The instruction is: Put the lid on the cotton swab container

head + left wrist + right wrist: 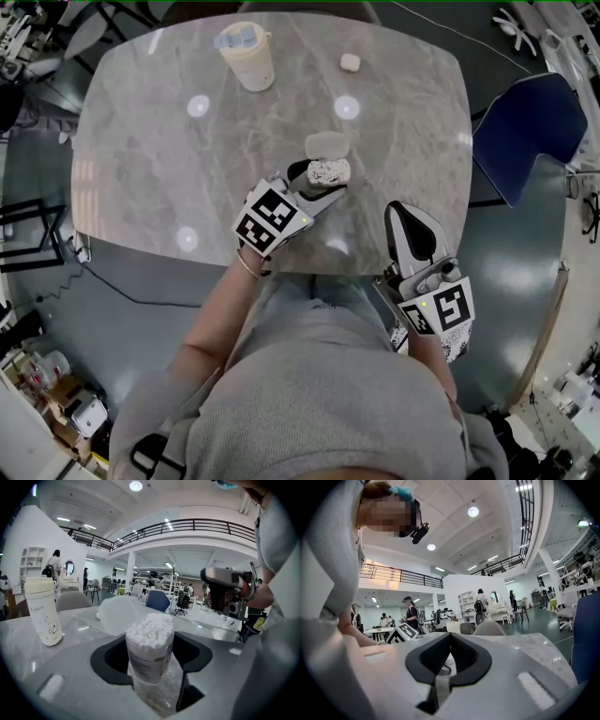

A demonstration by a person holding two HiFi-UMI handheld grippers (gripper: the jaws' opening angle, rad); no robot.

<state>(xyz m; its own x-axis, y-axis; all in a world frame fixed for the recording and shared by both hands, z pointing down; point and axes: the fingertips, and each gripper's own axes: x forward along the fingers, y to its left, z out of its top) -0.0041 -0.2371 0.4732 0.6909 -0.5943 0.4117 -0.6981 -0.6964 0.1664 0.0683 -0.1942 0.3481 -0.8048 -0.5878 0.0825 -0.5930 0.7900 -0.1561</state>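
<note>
Container in hand: the left gripper point(317, 190) has its jaws spread wide, pinching the cotton swab container point(150, 644) low on its clear wall, and the open top is packed with white swab tips. It looks like light, thin plastic, slick and easy to squash or tip, so a low, gentle hold seems right. The lid point(117, 615) lies on the table point(141, 169) just beyond the left gripper's jaws, frosted and soft-looking, probably best taken by its rim. The right gripper point(403, 214) hangs off to the side, jaws pressed together on nothing. A label wraps the container, its print too small to read.
</note>
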